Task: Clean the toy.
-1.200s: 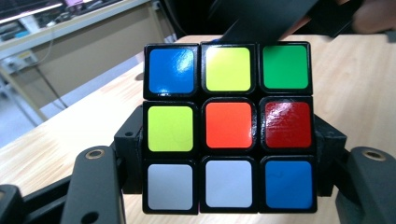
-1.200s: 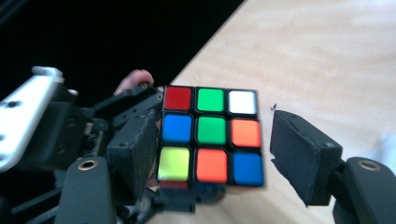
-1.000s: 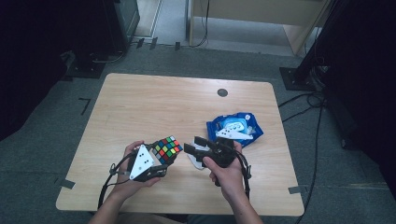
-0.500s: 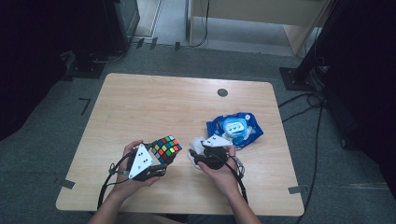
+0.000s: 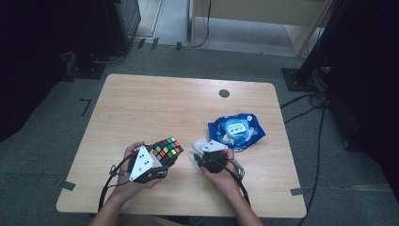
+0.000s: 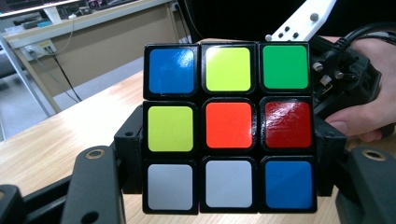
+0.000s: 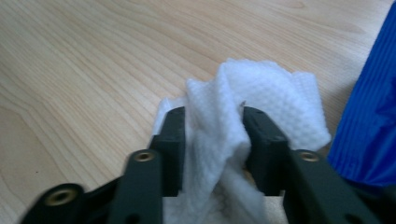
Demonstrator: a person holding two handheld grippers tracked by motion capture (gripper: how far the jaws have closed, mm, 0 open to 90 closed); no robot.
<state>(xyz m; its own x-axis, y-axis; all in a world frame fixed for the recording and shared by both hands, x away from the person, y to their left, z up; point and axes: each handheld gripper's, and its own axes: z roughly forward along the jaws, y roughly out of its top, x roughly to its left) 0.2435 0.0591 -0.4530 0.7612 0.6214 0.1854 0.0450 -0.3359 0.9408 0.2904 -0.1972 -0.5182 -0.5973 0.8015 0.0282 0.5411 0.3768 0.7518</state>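
Blue wipes packet [image 5: 236, 130] is lying beside right gripper [image 7: 214, 122], whose closing jaws are clamping a white wipe [image 7: 252, 93]; left gripper [image 6: 229, 140], jaws clamped, is holding the cube [image 6: 229, 126] above the desk [image 5: 155, 103].

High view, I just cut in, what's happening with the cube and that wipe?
A person works at the wooden table with a claw in each hand. The left claw is shut on the colourful puzzle cube, held just above the tabletop. The right claw has just been closing and now pinches a white wet wipe lying on the table. The blue wipe pack lies beside it.
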